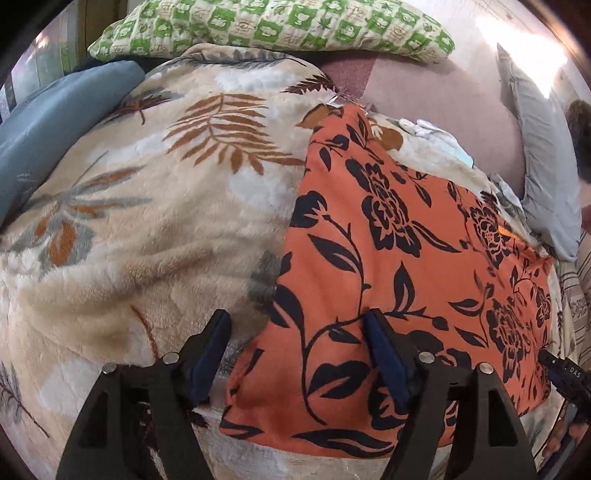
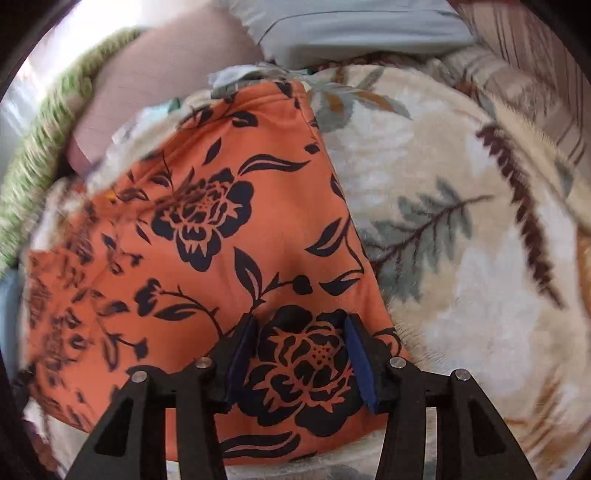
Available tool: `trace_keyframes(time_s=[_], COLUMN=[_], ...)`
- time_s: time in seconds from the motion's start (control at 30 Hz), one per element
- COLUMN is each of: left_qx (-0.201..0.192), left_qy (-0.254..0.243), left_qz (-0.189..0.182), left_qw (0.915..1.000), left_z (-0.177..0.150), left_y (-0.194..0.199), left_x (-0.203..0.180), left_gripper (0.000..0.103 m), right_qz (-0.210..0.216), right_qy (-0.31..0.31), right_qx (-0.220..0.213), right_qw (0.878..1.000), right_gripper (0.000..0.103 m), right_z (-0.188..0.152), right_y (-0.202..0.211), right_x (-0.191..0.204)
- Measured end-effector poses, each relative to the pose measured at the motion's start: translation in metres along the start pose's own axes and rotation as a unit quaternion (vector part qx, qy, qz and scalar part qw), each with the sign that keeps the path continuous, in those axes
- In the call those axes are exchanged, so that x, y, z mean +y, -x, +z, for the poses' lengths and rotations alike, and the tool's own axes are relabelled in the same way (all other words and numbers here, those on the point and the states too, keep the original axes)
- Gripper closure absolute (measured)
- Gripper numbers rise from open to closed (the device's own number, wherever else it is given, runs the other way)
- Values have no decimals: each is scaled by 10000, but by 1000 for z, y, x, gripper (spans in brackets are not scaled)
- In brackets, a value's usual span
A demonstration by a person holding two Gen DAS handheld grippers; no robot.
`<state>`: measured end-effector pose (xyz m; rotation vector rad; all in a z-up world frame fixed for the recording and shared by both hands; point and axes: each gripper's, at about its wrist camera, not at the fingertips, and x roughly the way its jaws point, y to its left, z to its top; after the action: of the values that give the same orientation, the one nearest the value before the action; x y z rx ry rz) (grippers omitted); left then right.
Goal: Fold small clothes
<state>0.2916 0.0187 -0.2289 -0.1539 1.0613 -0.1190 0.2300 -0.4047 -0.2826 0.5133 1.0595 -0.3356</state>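
An orange garment (image 1: 399, 280) with a black flower print lies flat on a cream fleece blanket (image 1: 147, 221) with a leaf pattern. My left gripper (image 1: 297, 321) is open just above the garment's near left edge. Its left finger is over the blanket and its right finger over the cloth, and nothing is pinched. In the right wrist view the same garment (image 2: 207, 236) fills the left half, with the blanket (image 2: 461, 240) to its right. My right gripper (image 2: 301, 325) stands open over the garment's near right corner. A printed flower lies flat between its blue pads (image 2: 356, 354).
A green checked pillow (image 1: 273, 29) lies at the far end and a blue cushion (image 1: 55, 122) at the left. A grey pillow (image 1: 543, 173) and a small pale cloth (image 1: 436, 133) lie to the right. A black tool part (image 1: 561, 369) and a person's fingers (image 1: 557, 443) show at the right edge.
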Motion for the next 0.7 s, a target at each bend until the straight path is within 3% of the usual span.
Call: trace_keyframes(time_s=[0.07,0.17,0.3,0.37,0.43,0.47,0.57,0.7], left_qx=[-115,-332,-669,-812,-861,-864,-835,-793], left_qy=[-4,97,105,169,196,210,252,382], left_qz=[27,61,46,13,43,82,156,139], left_qw=[9999,9994,9977,9966,9961,9960,9961,9960], left_z=[-1,-1,3,7,12,14,18,19], left_y=[8,18,27,29,28,26,22,22], left_x=[2,3,0,1,1,1,2,8], left_gripper=[27,27,27,27,27,27,27,27], right_qz=[128,558,689,547,139,-137,-334,-351], right_qy=[-138,240,788,1091,1348,1357,1129,500], right_qx=[-144,-554,-356,-183,56,295,-41,-179], right_qw=[9997,9966,9939,9924,9908,9902,9930,9980], right_gripper=[50,50,50,52,71,71,72,74], right_z=[8,32,61,73,84,90,119,144], right_y=[12,29,15,-4,-35,-55,-69,-60], right_x=[0,27,82,109,132,139,146,130])
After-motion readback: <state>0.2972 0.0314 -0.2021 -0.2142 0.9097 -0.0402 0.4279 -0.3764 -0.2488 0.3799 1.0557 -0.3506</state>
